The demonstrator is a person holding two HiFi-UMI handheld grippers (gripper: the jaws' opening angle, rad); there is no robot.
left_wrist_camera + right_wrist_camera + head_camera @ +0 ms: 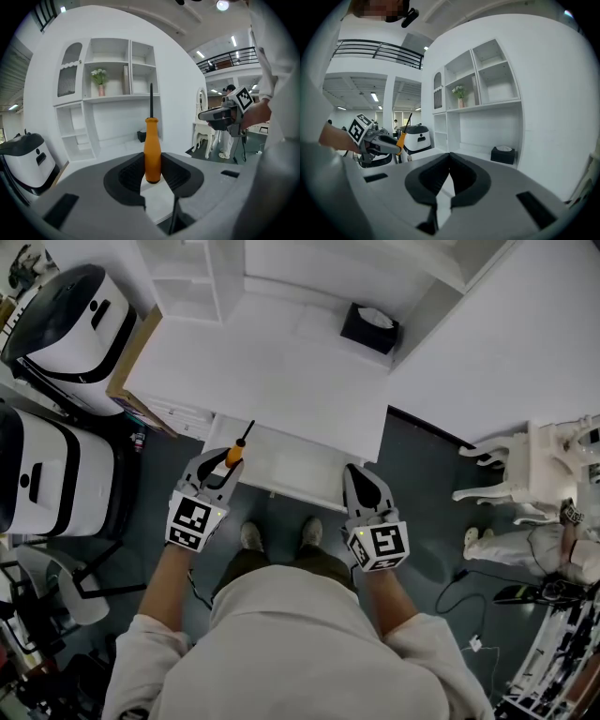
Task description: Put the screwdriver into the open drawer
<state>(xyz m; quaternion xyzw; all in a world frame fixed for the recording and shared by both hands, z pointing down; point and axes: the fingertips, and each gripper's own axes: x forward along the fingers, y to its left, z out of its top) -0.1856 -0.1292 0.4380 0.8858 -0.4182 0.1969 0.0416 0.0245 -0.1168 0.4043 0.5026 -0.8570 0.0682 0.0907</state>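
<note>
Left gripper [152,172] jaws round screwdriver [152,147] (upright)

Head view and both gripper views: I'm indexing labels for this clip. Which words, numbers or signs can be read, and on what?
No word or number can be read in any view.
Left marker cube, on the left hand-held gripper: black-and-white squares, no letters.
Right marker cube, on the right hand-held gripper: the same.
Screwdriver handle: plain orange, no print.
Box at the left: marks too small to read.
</note>
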